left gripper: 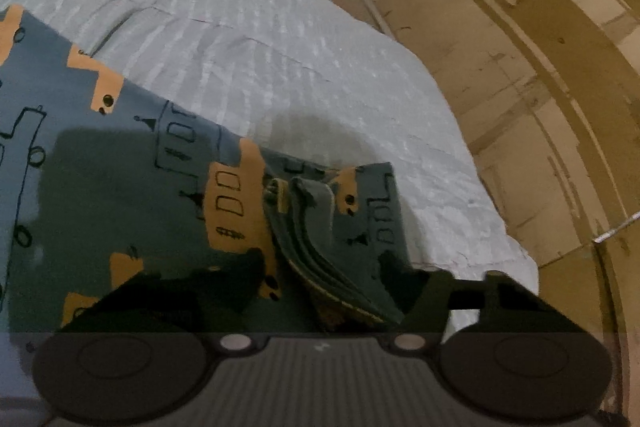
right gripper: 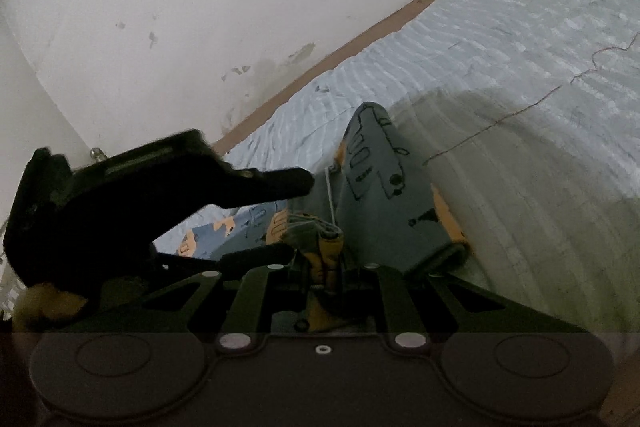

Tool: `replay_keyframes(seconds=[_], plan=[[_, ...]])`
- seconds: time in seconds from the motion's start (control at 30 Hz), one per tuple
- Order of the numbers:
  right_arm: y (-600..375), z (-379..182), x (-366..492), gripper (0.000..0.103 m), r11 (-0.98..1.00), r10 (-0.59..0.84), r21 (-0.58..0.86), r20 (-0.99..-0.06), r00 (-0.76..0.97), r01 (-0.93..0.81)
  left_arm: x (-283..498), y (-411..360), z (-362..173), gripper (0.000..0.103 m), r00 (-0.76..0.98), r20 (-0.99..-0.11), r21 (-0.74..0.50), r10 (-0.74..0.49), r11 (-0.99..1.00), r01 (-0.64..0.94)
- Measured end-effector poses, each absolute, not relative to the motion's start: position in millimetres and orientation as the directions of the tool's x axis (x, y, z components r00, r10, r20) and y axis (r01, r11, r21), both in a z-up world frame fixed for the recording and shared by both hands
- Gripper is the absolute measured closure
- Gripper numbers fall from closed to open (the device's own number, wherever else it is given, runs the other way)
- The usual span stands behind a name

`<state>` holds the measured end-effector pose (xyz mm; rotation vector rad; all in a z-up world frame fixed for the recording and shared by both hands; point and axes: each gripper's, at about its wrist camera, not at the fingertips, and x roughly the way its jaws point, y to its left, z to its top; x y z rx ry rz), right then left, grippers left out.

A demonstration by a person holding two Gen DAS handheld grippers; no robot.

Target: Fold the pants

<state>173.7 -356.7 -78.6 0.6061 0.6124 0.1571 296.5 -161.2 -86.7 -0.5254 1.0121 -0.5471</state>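
While the right gripper point(right gripper: 324, 267) pinches the pants point(right gripper: 372, 187) hem, the left gripper point(left gripper: 336, 291), jaws apart at six o'clock, must clamp next.

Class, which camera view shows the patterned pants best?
The left wrist view: the pants spread widely over the bed cover. The right wrist view shows only a bunched part pinched in the right gripper.
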Motion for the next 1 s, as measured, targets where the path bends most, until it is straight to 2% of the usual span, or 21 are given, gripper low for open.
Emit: replay_keyframes(seconds=[0.13, 0.27, 0.4, 0.53, 1.0], plan=[[-355, -80, 175, 0.088, 0.830, 0.303, 0.556, -0.496, 0.814, 0.030, 297, -160, -88, 0.068, 0.429, -0.643, -0.639, -0.635, 0.753, 0.157], [-354, -80, 174, 0.088, 0.833, 0.301, 0.552, -0.498, 0.814, 0.030, 297, -159, -90, 0.074, 0.436, -0.643, -0.641, -0.630, 0.754, 0.144], [-353, -78, 173, 0.088, 0.841, 0.295, 0.541, -0.500, 0.814, 0.027, 296, -160, -89, 0.087, 0.446, -0.641, -0.637, -0.624, 0.757, 0.144], [-351, -76, 172, 0.088, 0.853, 0.285, 0.522, -0.500, 0.817, 0.022, 293, -161, -86, 0.092, 0.461, -0.636, -0.627, -0.619, 0.763, 0.160], [-338, -61, 165, 0.088, 0.913, 0.238, 0.408, -0.497, 0.835, -0.018, 285, -173, -66, 0.093, 0.505, -0.646, -0.537, -0.572, 0.811, 0.231]])
